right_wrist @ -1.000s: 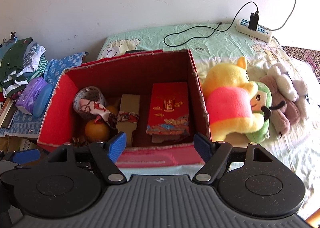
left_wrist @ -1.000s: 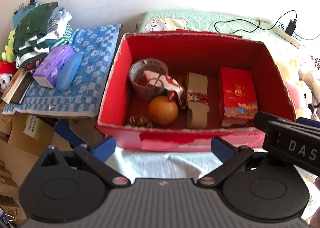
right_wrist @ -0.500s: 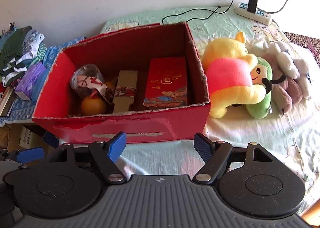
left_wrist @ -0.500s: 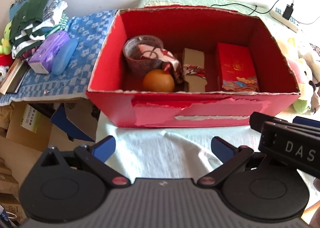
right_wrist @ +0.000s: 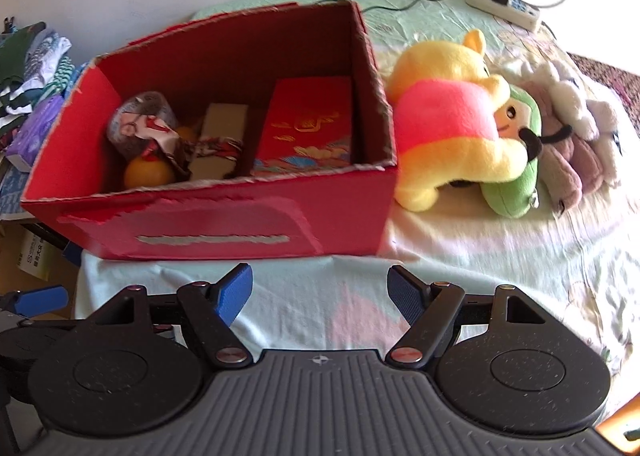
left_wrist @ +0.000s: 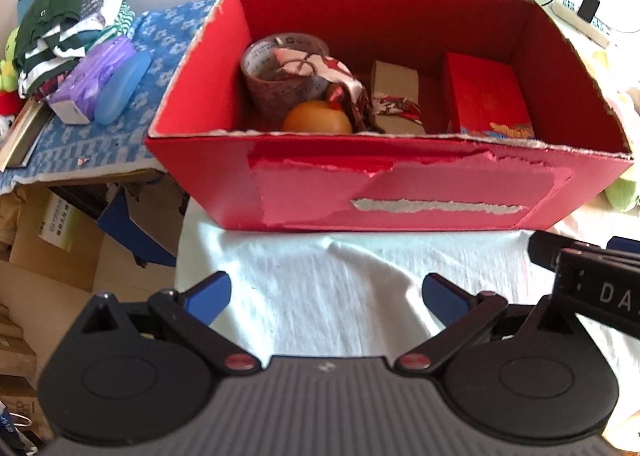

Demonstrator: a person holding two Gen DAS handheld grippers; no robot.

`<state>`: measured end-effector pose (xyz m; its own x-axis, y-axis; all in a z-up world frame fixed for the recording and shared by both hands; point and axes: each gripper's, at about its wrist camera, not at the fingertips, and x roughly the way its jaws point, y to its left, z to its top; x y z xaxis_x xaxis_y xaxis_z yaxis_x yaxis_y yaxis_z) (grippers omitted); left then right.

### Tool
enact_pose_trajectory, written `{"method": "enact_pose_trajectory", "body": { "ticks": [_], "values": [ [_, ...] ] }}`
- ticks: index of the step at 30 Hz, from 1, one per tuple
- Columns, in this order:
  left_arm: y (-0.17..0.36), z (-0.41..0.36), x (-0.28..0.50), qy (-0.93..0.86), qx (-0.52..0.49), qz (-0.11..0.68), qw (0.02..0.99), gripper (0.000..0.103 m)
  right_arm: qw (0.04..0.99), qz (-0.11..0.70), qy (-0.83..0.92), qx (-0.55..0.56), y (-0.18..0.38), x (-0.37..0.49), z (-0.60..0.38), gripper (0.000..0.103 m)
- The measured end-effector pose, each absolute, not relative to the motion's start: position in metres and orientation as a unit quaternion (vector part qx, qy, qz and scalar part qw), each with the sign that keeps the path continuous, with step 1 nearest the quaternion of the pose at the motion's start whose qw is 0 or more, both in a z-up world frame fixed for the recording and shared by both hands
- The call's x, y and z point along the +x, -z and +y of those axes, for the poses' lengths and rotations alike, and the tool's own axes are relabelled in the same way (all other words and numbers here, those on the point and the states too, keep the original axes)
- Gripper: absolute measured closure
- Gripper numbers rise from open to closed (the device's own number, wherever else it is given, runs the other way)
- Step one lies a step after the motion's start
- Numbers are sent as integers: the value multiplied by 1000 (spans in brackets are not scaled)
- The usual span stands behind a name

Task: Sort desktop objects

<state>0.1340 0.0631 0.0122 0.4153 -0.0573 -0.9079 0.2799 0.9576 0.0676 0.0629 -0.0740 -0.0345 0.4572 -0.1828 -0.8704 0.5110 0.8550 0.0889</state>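
A red cardboard box (left_wrist: 400, 192) (right_wrist: 224, 220) stands on the pale sheet ahead of both grippers. Inside it lie a tape roll (left_wrist: 276, 76) (right_wrist: 136, 124), an orange (left_wrist: 316, 118) (right_wrist: 146, 172), a beige box (left_wrist: 396, 88) (right_wrist: 218, 140) wrapped with a patterned cloth, and a red gift box (left_wrist: 486, 100) (right_wrist: 308, 124). My left gripper (left_wrist: 326, 296) is open and empty, hanging above the sheet short of the box's front wall. The right gripper (right_wrist: 320, 290) is likewise open and empty, near the box's right front corner. Its body shows in the left wrist view at the right edge.
Plush toys (right_wrist: 452, 124) lie right of the box. A power strip (right_wrist: 504, 6) with cables sits at the back by the wall. To the left, a blue patterned cloth (left_wrist: 160, 68) carries folded clothes (left_wrist: 68, 16), a purple tissue pack (left_wrist: 92, 84) and a blue case (left_wrist: 122, 86). Cardboard boxes (left_wrist: 48, 240) stand below.
Both grippers have pulled back from the red box, so its front wall and more of the sheet now show. Both stay open and empty.
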Motion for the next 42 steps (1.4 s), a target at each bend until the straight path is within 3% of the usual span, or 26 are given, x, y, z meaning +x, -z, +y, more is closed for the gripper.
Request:
{"method": "enact_pose_trajectory", "body": {
  "ticks": [24, 42],
  "values": [
    [-14, 61, 146, 106, 112, 548, 822, 1, 841, 474, 183, 184, 34, 78, -73, 28],
    [-90, 55, 169, 120, 121, 489, 855, 1, 877, 405, 178, 188, -29, 94, -83, 28]
  ]
}}
